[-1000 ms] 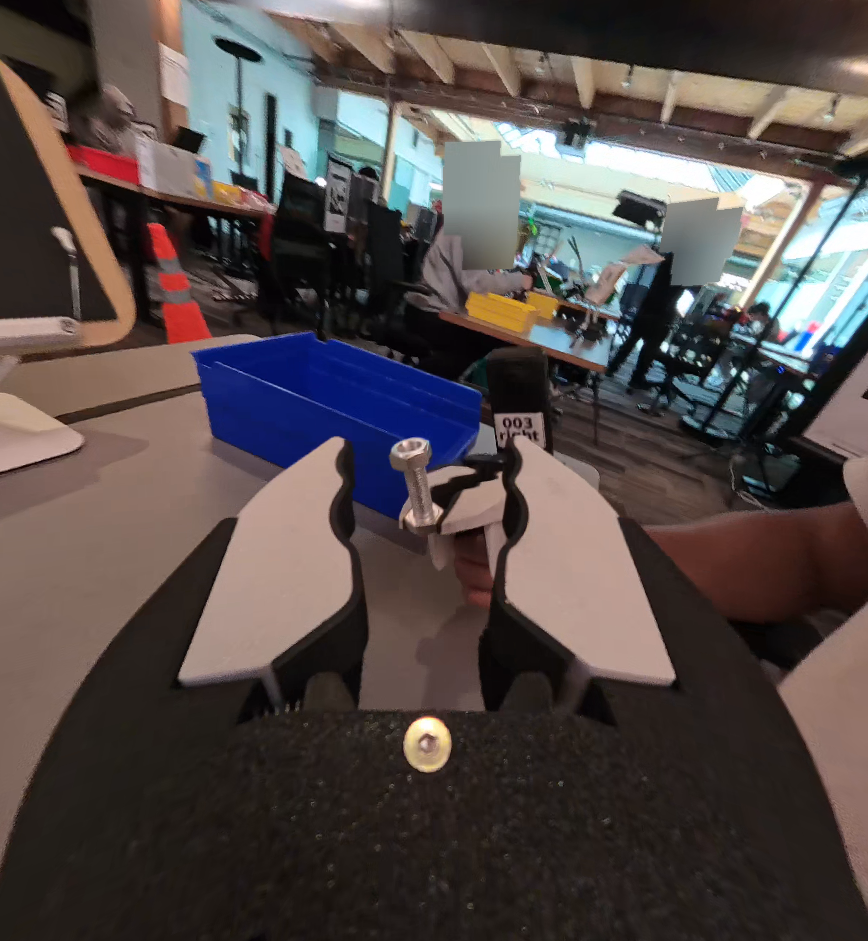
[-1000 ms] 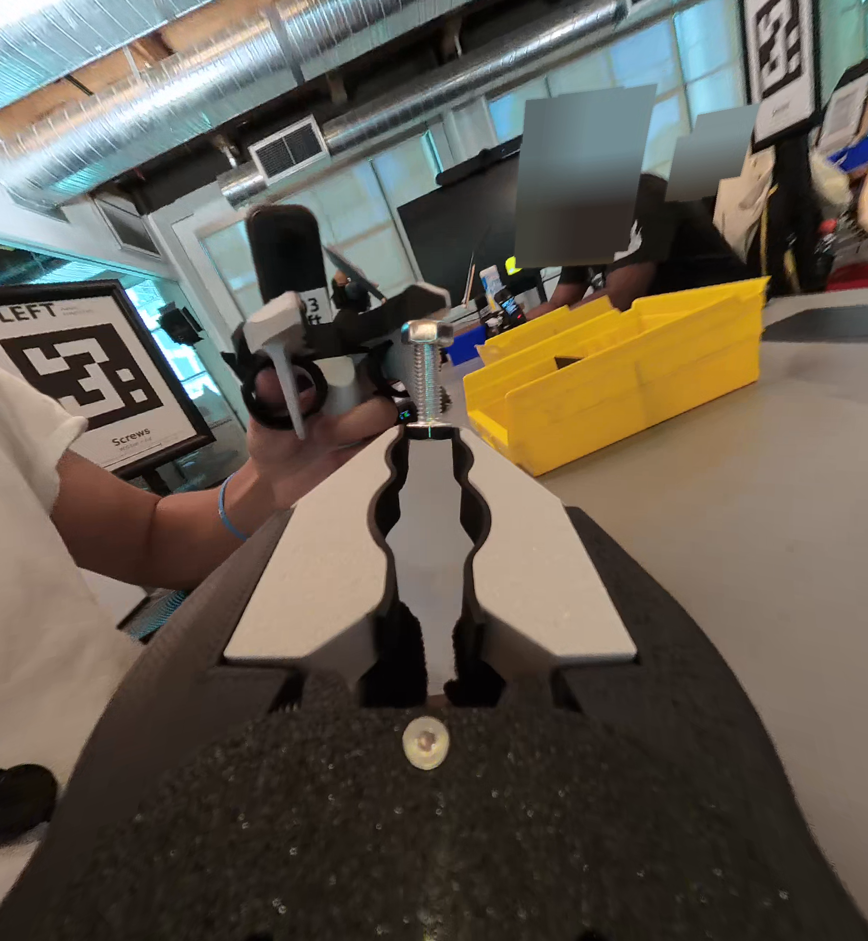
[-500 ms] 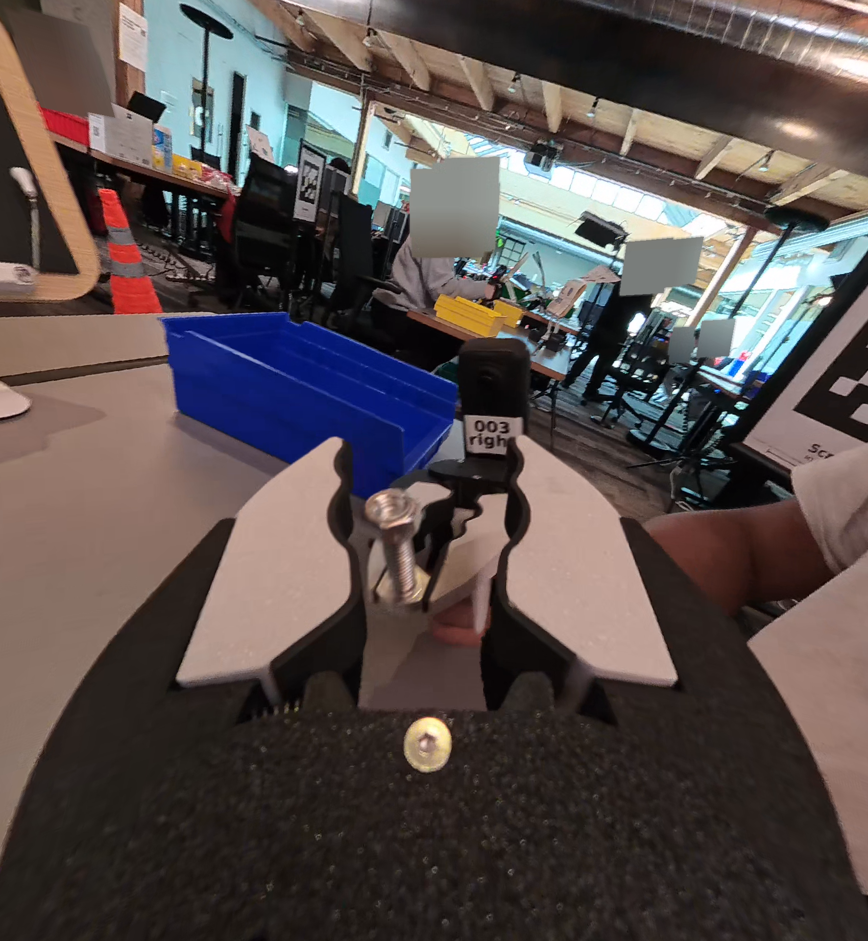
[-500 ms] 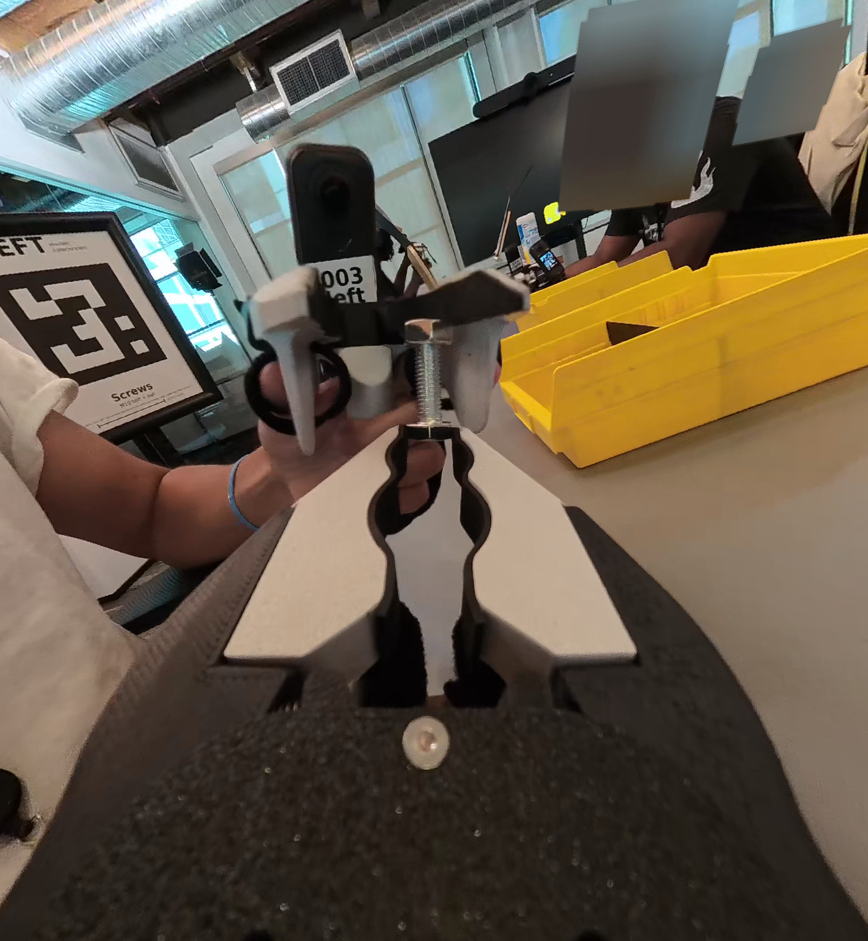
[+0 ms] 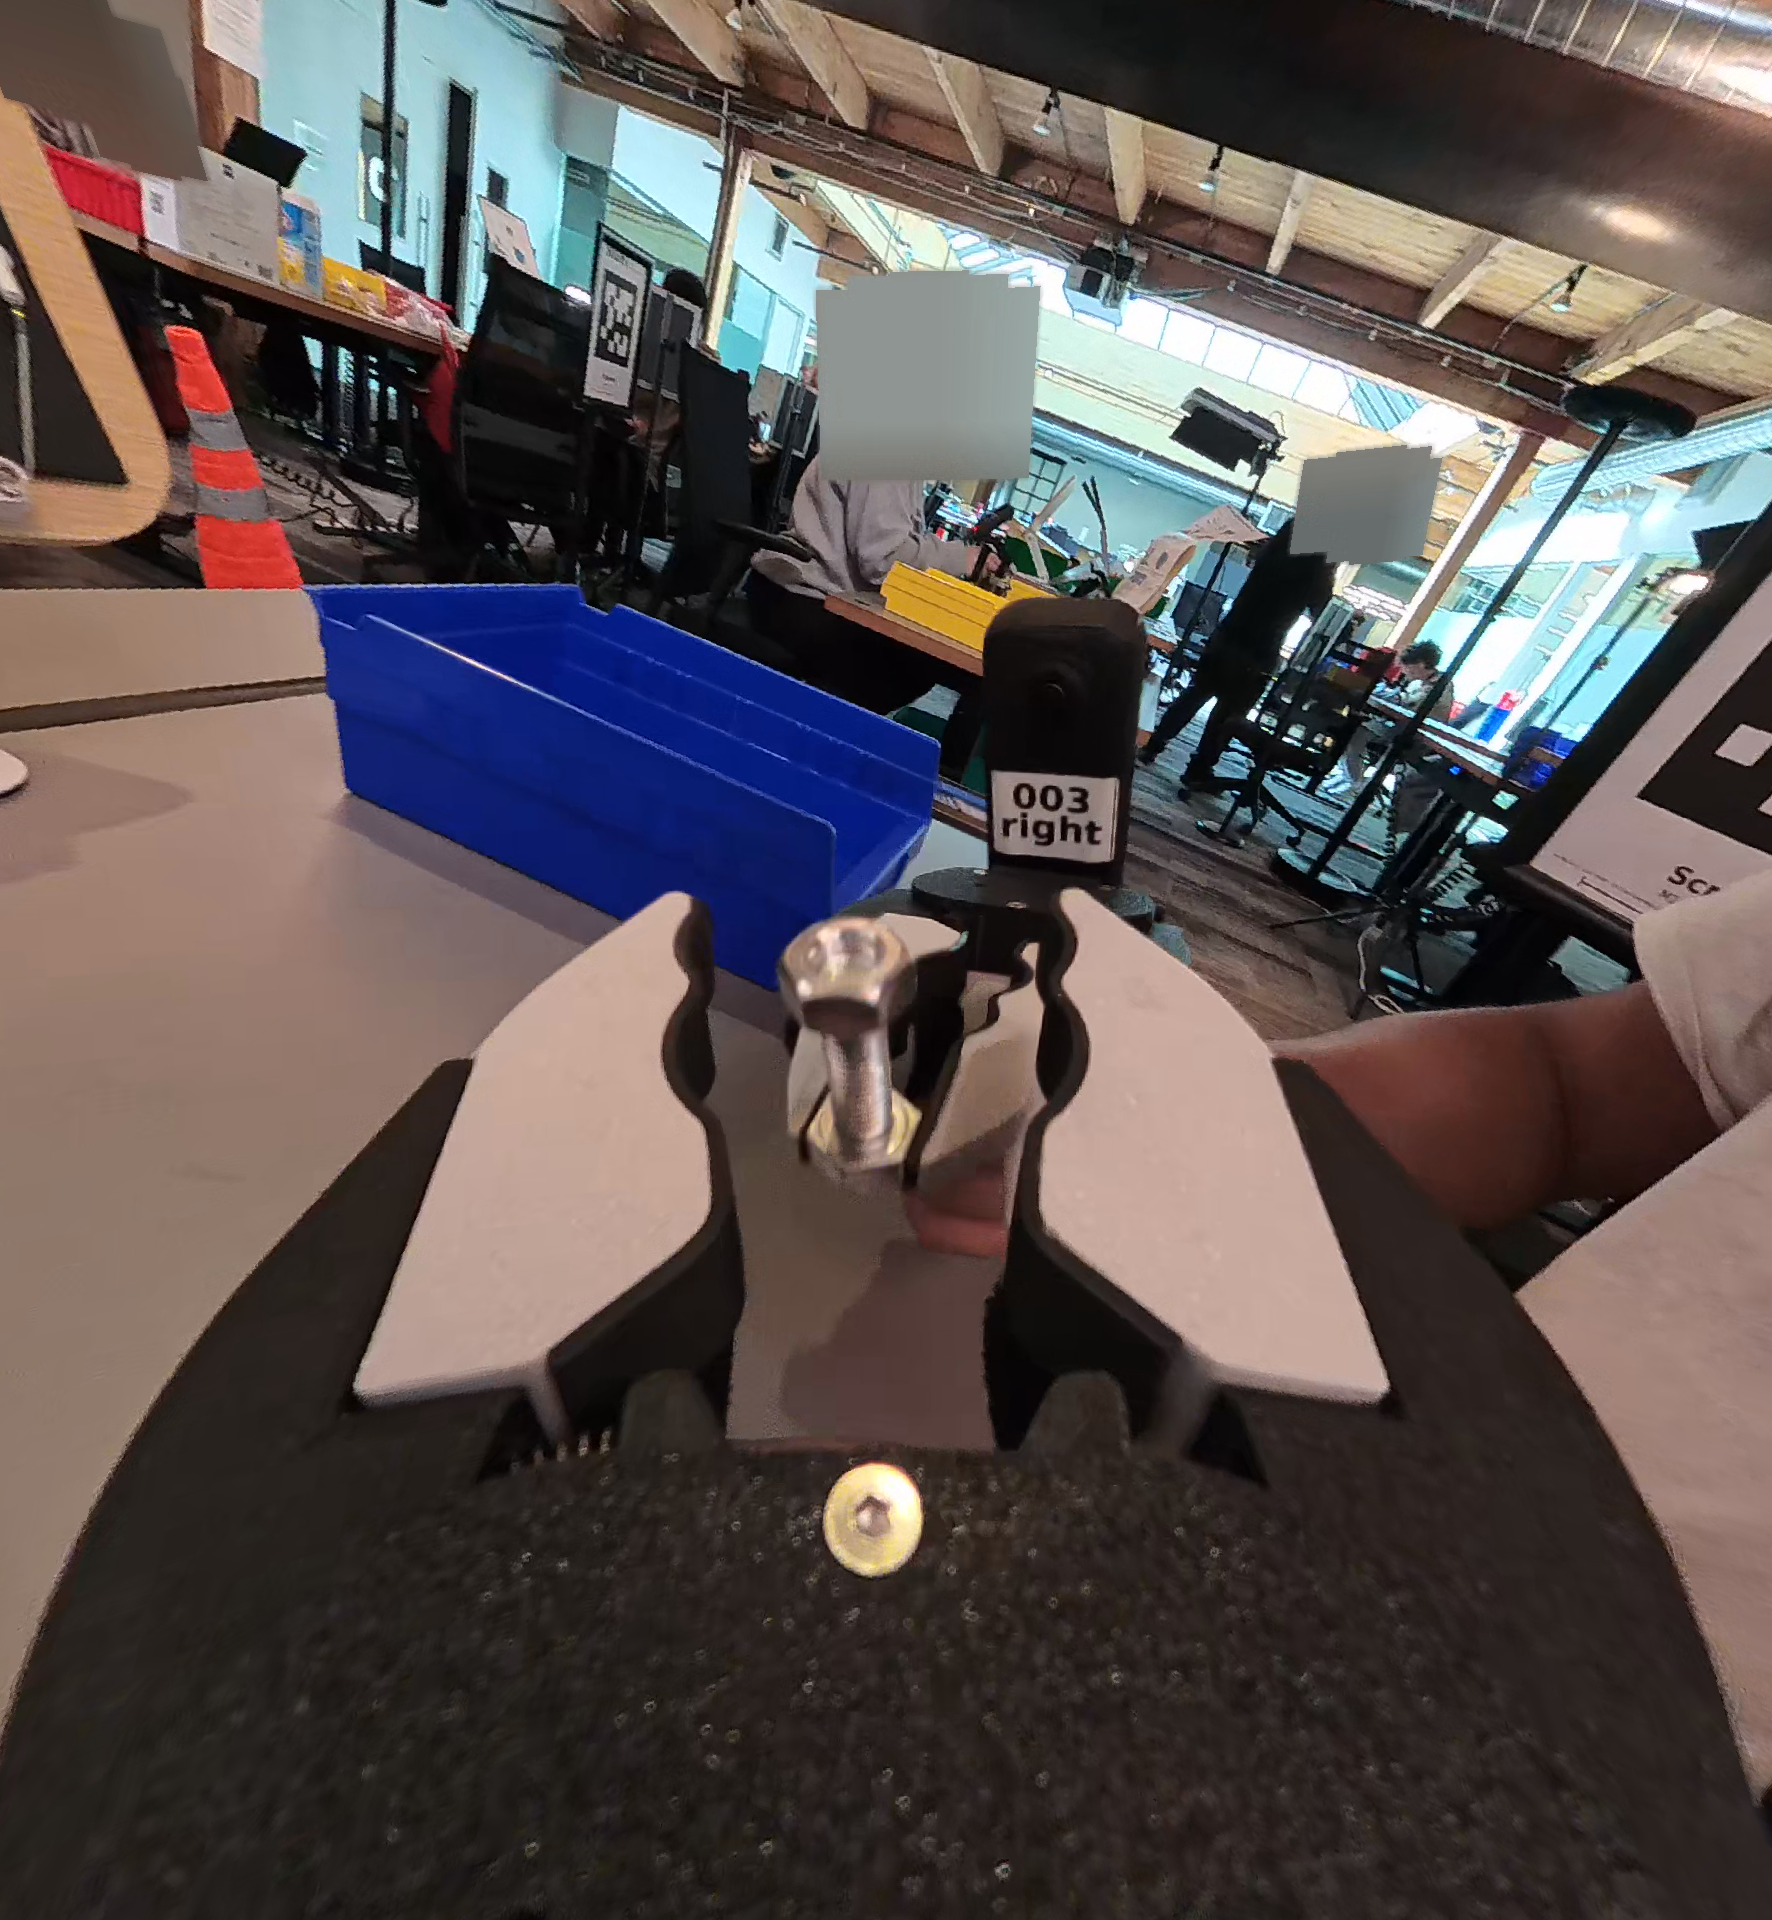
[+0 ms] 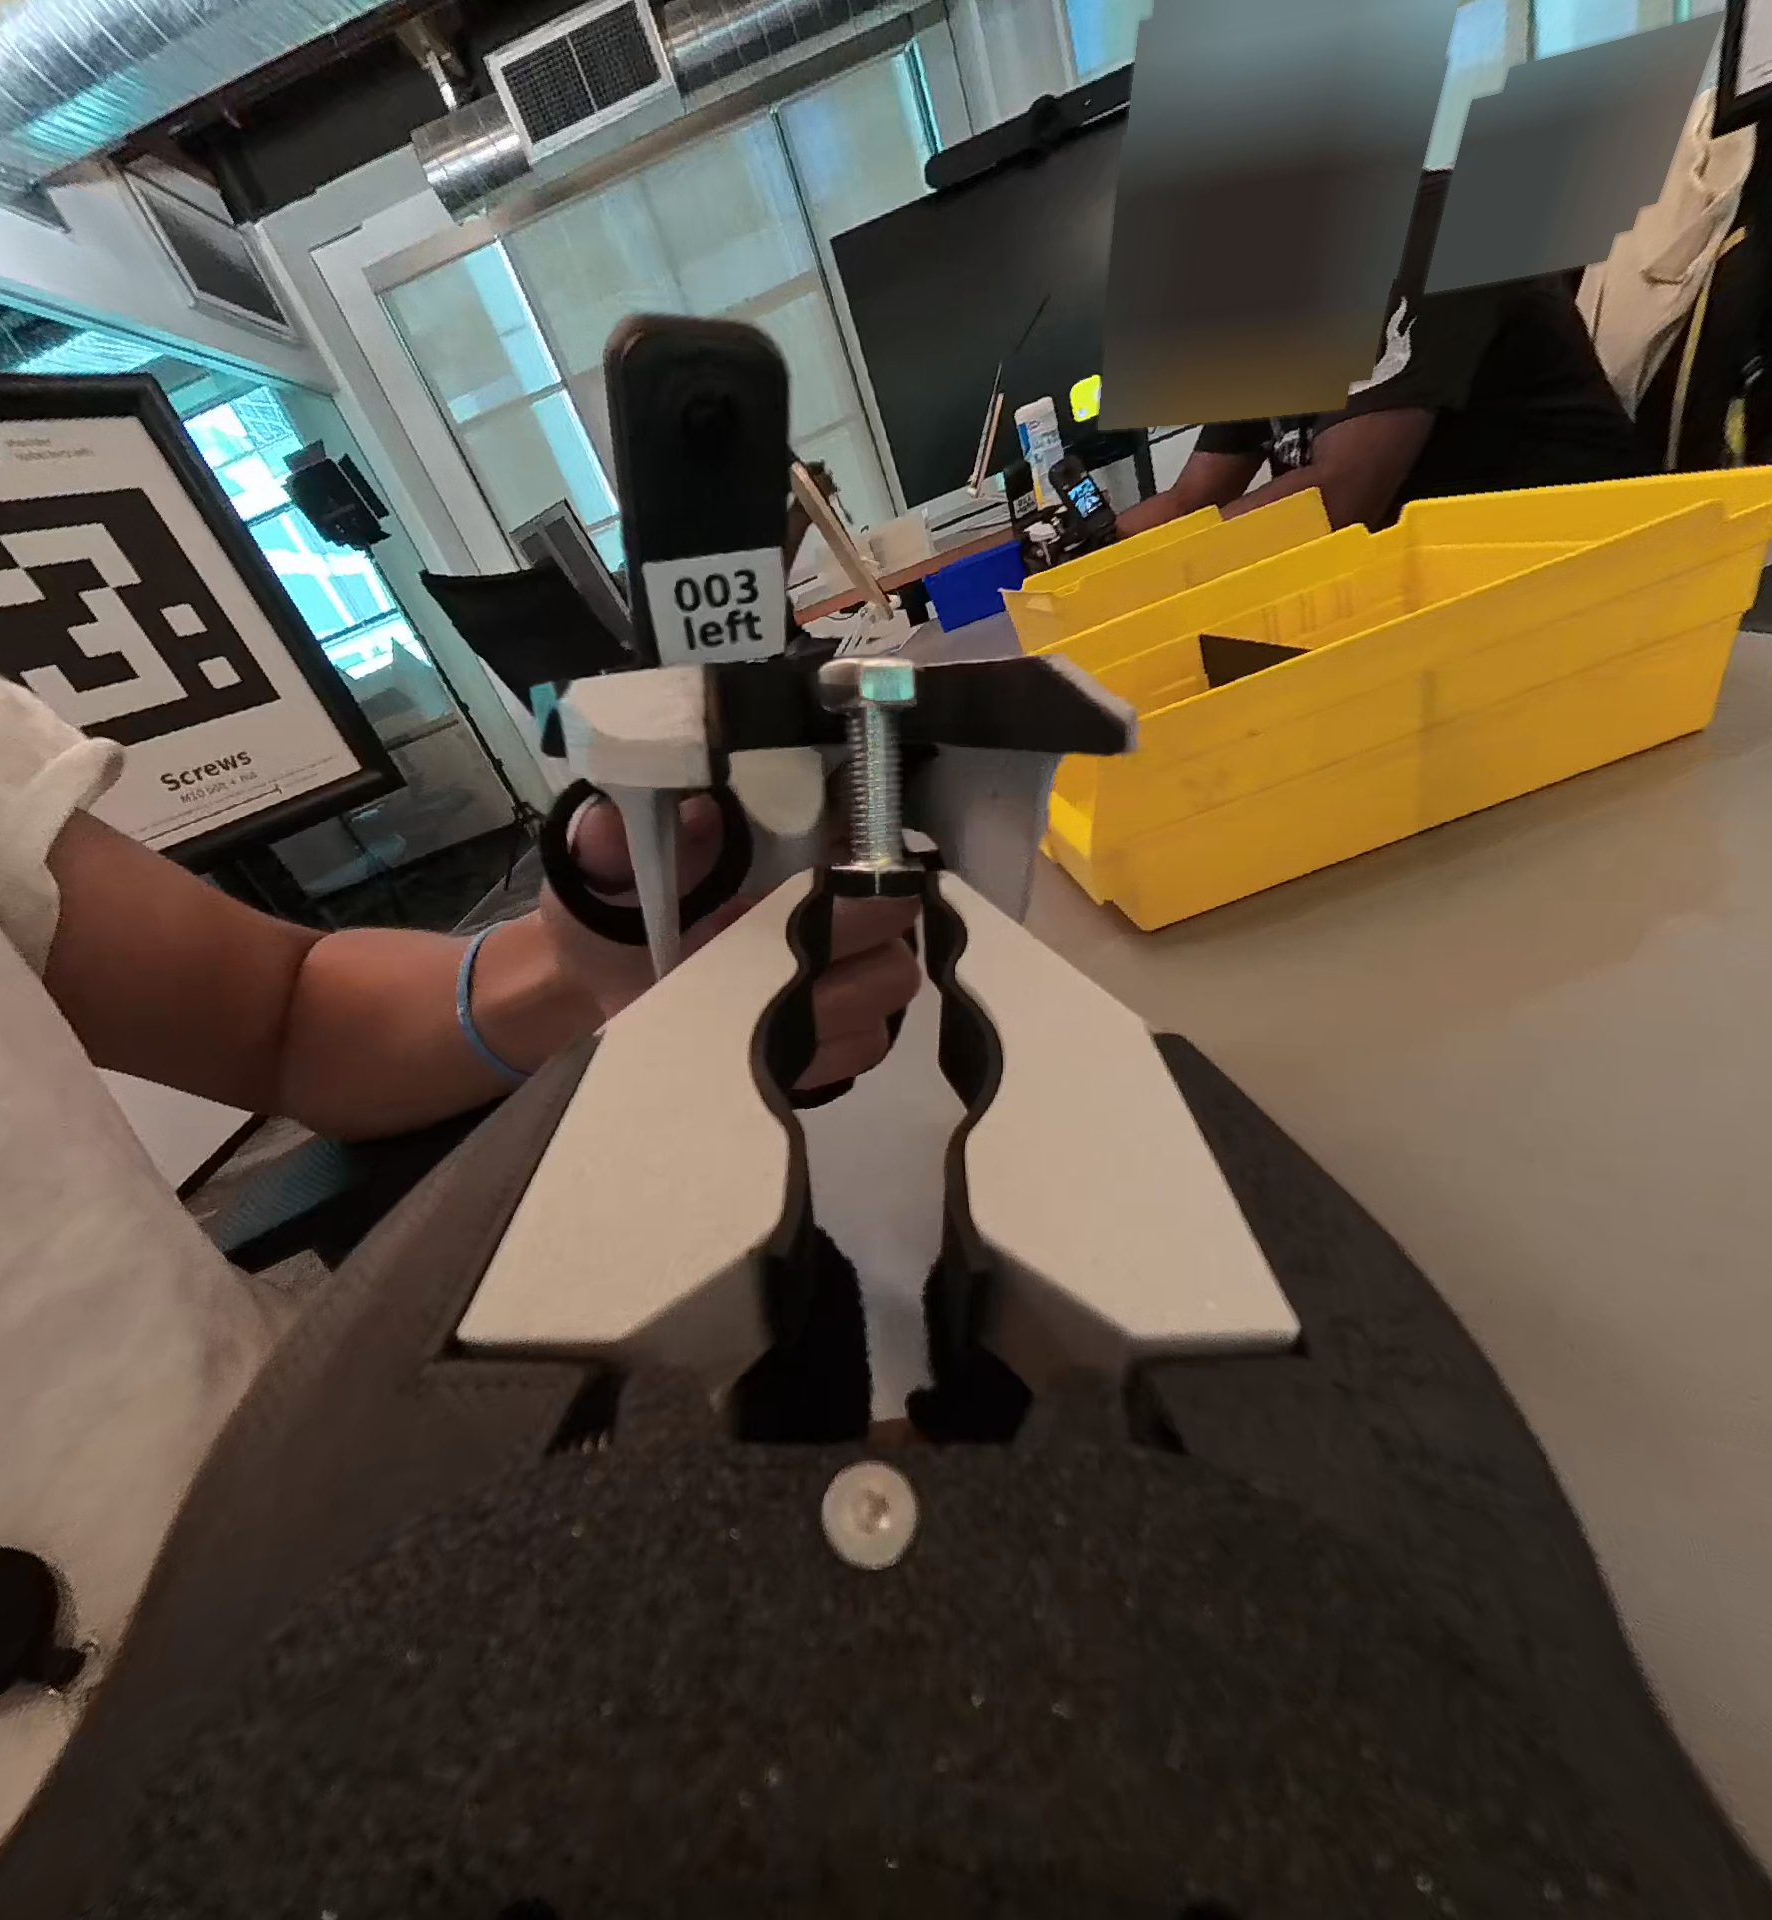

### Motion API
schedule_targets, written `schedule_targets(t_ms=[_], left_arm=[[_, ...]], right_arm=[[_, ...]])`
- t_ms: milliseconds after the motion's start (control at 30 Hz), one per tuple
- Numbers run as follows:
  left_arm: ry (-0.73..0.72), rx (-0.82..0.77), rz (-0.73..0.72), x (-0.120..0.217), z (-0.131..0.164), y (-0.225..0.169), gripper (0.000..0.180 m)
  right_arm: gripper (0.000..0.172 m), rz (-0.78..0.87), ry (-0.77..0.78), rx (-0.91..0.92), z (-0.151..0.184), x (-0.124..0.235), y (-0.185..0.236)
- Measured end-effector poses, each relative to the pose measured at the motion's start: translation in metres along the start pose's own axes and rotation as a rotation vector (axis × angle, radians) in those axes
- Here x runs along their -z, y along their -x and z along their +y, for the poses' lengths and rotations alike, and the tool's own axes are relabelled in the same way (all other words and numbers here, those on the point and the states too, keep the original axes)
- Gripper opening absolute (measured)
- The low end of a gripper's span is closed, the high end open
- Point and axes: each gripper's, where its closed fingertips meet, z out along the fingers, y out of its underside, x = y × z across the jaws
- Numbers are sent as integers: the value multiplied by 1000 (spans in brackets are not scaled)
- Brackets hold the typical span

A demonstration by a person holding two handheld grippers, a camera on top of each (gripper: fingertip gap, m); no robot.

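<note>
Right claw (image 6: 874,883) over grey table (image 6: 1484,1039), workshop

A silver bolt (image 5: 851,1049) with a nut is held upright between the wide-spread left tongs (image 5: 877,920) by the right tongs (image 5: 903,1132), near the worktop's (image 5: 186,1039) blue bin (image 5: 591,758).

The right gripper (image 6: 874,883) holds a nut (image 6: 871,878) at its fingertips, with a bolt (image 6: 869,769) standing upright in it. The left gripper (image 5: 877,935) faces it, its 2 fingers either side of the bolt, apart from it. Behind them, 1 bin (image 5: 591,748) stands at the table (image 5: 155,1039) edge, another bin (image 6: 1381,707) beyond the bolt
</note>
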Motion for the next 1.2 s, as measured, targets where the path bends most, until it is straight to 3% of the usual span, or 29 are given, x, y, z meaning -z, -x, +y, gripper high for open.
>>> schedule_targets(t_ms=[167,333,567,667,800,1000,1133,1200], left_arm=[[-14,-19,-12,4,-1,1,58],[22,-33,19,-2,5,-5,59],[-16,-24,-33,11,0,5,57],[-7,-20,-4,0,2,-4,69],[30,-31,14,-8,5,-5,64],[-6,-17,-23,10,1,3,62],[29,-39,10,-1,6,-6,68],[61,-36,37,-6,8,-6,62]], right_arm=[[16,50,4,-25,2,6,-15],[17,-6,24,-19,6,-7,2],[17,84,5,-22,-1,14,-20],[17,60,22,-31,2,7,-17],[17,4,30,-22,6,-4,1],[17,104,28,-19,1,17,-23],[17,75,47,-24,5,9,-18],[17,48,55,-6,5,2,-9]])
